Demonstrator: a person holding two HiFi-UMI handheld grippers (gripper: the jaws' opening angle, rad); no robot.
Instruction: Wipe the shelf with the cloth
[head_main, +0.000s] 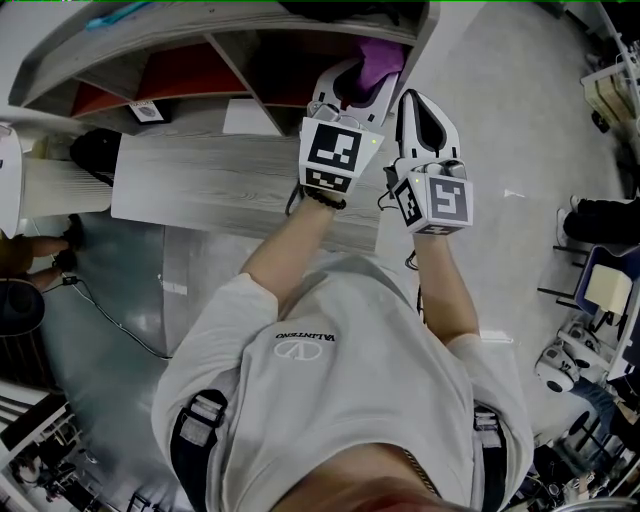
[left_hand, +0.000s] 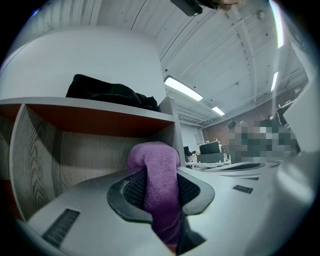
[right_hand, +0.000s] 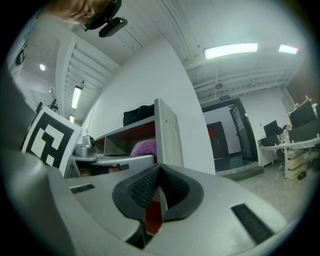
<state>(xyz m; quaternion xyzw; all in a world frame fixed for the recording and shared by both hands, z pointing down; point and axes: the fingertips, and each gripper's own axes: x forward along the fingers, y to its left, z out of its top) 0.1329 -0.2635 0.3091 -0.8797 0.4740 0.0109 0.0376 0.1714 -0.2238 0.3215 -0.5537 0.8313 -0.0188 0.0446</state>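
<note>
Cloth (left_hand: 159, 165), purple, is pinched between the left gripper (left_hand: 161, 194) jaws at the right end of the shelf (left_hand: 92, 106) compartment. Right gripper (right_hand: 156, 192) jaws are pressed together, empty, just right of it.

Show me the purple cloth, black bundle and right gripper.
purple cloth (left_hand: 157, 167): left gripper view, its folded top.
black bundle (left_hand: 107, 92): left gripper view, its middle.
right gripper (right_hand: 160, 172): right gripper view, between the fingers.
</note>
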